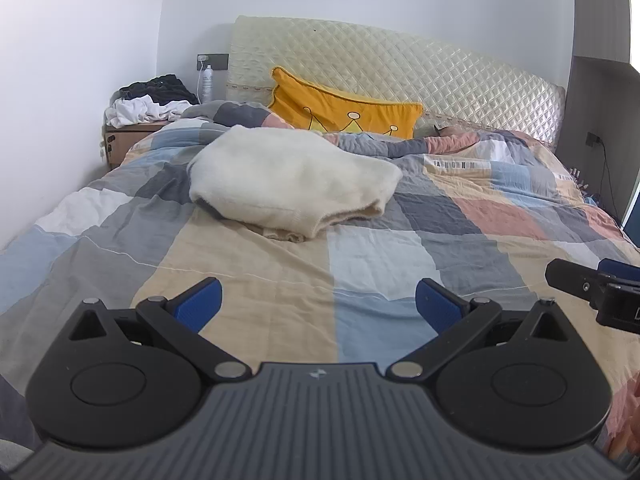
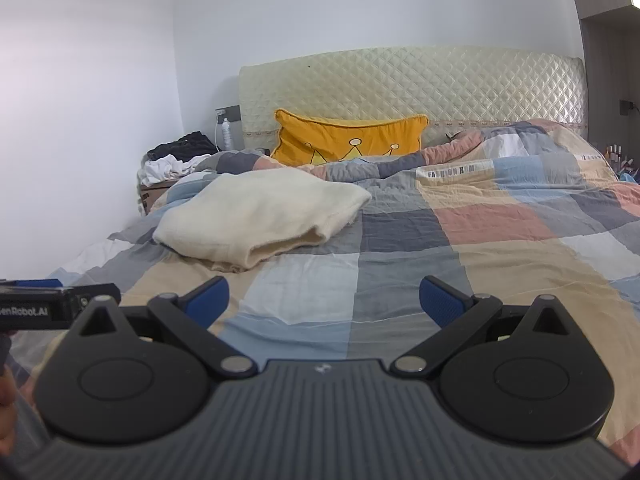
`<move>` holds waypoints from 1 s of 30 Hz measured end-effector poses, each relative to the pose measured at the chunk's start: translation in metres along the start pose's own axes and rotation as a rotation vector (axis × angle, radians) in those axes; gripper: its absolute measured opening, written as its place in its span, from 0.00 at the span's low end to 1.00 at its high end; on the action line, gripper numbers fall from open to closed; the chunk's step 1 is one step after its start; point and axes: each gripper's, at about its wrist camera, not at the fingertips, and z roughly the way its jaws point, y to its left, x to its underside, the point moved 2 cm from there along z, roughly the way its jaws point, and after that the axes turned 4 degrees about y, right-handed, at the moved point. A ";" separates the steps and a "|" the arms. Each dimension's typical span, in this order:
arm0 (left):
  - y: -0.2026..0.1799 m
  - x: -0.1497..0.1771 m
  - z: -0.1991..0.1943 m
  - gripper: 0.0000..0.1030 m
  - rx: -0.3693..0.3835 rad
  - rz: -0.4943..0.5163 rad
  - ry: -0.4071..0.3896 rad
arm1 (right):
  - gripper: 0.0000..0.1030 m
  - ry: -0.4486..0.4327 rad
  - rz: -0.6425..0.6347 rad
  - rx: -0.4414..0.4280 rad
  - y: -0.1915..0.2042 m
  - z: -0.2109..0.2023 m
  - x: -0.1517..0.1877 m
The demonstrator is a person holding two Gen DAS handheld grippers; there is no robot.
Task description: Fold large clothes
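A cream fleecy garment (image 1: 294, 178) lies folded in a bundle on the checked quilt (image 1: 380, 264), left of the bed's middle and near the yellow cushion (image 1: 344, 106) — well apart from the left gripper (image 1: 318, 306) and right gripper (image 2: 324, 302), both released with jaws spread wide, holding nothing.

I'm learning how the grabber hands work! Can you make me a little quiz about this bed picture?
1. True or false: the left gripper is holding the cream sweater.
2. What lies right behind the sweater? A) yellow crown cushion B) a teddy bear C) a laptop
3. Fill in: the folded sweater rests on the patchwork ____.

Key: 1 false, both the left and the right gripper are open and empty. 2 A. 3 duvet.
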 end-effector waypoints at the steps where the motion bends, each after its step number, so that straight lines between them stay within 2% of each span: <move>1: 0.000 0.000 0.000 1.00 0.000 0.000 0.000 | 1.00 0.000 -0.002 0.001 0.000 -0.001 -0.001; 30: 0.000 0.003 0.009 1.00 -0.004 0.009 0.019 | 1.00 0.023 0.007 0.012 -0.002 0.001 0.000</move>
